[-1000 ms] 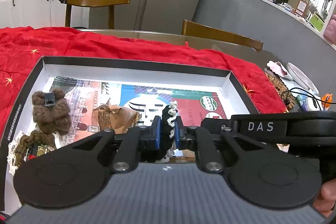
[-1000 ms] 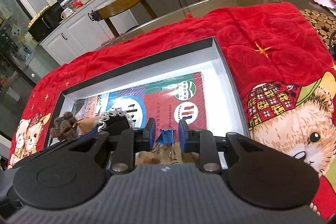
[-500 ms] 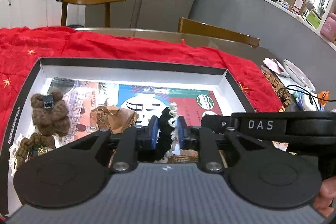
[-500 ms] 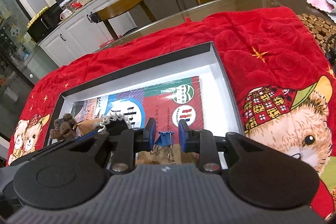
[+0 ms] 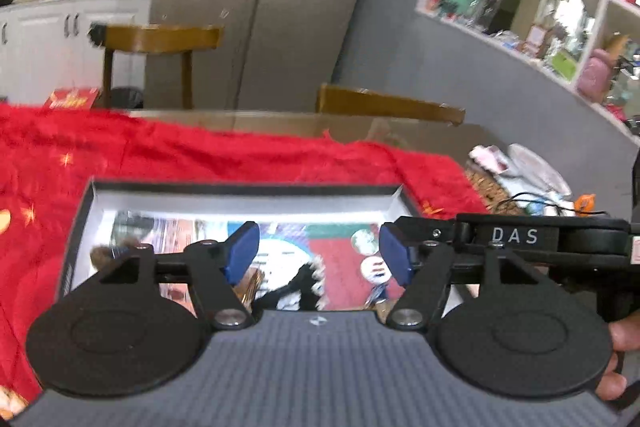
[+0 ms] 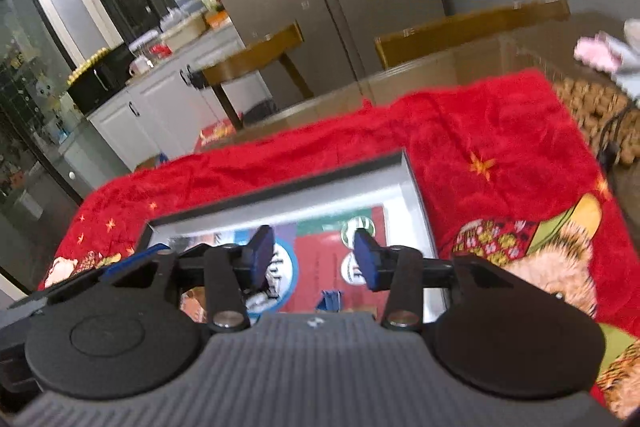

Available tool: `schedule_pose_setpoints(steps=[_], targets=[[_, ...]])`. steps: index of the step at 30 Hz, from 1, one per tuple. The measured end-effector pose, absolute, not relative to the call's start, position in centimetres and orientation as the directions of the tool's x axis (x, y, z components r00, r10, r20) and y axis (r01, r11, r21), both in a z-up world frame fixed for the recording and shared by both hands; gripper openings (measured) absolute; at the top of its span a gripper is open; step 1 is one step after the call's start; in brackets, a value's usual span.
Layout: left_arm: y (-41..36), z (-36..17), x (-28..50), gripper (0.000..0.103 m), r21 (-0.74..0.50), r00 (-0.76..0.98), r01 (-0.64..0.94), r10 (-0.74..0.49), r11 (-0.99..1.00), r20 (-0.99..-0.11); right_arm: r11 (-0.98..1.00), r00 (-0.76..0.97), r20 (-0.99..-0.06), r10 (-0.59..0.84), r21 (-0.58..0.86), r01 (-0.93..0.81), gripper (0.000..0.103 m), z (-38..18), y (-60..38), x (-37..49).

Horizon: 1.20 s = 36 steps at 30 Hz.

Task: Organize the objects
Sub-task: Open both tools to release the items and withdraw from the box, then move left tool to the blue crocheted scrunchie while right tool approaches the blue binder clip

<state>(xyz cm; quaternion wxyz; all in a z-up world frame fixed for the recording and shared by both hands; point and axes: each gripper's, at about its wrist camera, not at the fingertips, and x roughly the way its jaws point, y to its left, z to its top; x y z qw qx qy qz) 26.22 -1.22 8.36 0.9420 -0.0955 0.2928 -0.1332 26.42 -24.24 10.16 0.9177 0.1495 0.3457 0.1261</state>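
A shallow black box with white walls [image 5: 240, 189] [image 6: 288, 193] lies on a red blanket, its floor lined with a printed sheet. My left gripper [image 5: 319, 255] hangs above it, jaws opening wide, nothing between the blue pads. Below it in the box lies a black scrunchie with white trim [image 5: 306, 283]. My right gripper [image 6: 314, 255] is also above the box with its jaws opening and empty. A blue binder clip [image 6: 331, 301] rests on the box floor under it. Both views are blurred.
The red blanket [image 5: 200, 155] [image 6: 480, 131] covers the table around the box. A brown knitted piece [image 5: 106, 251] sits at the box's left end. Two wooden chairs [image 5: 160, 39] [image 5: 388, 105] stand behind the table. A beaded mat [image 6: 592, 103] and a black cable lie to the right.
Both grippers have opened and risen. The left let go of the scrunchie and the right let go of the binder clip; both things now lie in the box.
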Motion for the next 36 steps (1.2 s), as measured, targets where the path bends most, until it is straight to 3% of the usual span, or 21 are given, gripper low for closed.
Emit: schedule_pose_setpoints(steps=[4, 14, 21, 27, 36], targets=[[-0.2, 11.0, 24.5, 0.075, -0.262, 0.831, 0.209, -0.312, 0.942, -0.46, 0.914, 0.77, -0.531, 0.353, 0.372, -0.162, 0.078, 12.4, -24.2, 24.7], [2.0, 17.3, 18.0, 0.084, -0.267, 0.912, 0.26, -0.327, 0.928, -0.249, 0.86, 0.816, -0.37, 0.444, 0.433, -0.271, 0.084, 18.0, -24.6, 19.3], [2.6, 21.2, 10.2, 0.086, -0.197, 0.954, 0.255, -0.279, 0.947, -0.108, 0.871, 0.877, -0.203, 0.435, 0.341, -0.353, 0.093, 21.2, -23.6, 12.8], [2.7, 21.1, 3.7, 0.088, -0.094, 0.969, 0.197, -0.209, 0.976, -0.133, 0.903, 0.925, -0.114, 0.362, 0.287, -0.319, 0.097, 19.9, -21.6, 8.6], [4.1, 12.1, 2.1, 0.088, -0.095, 0.958, 0.11, -0.131, 0.989, -0.256, 0.931, 0.941, -0.21, 0.264, 0.309, -0.192, 0.097, 12.0, -20.4, 9.6]])
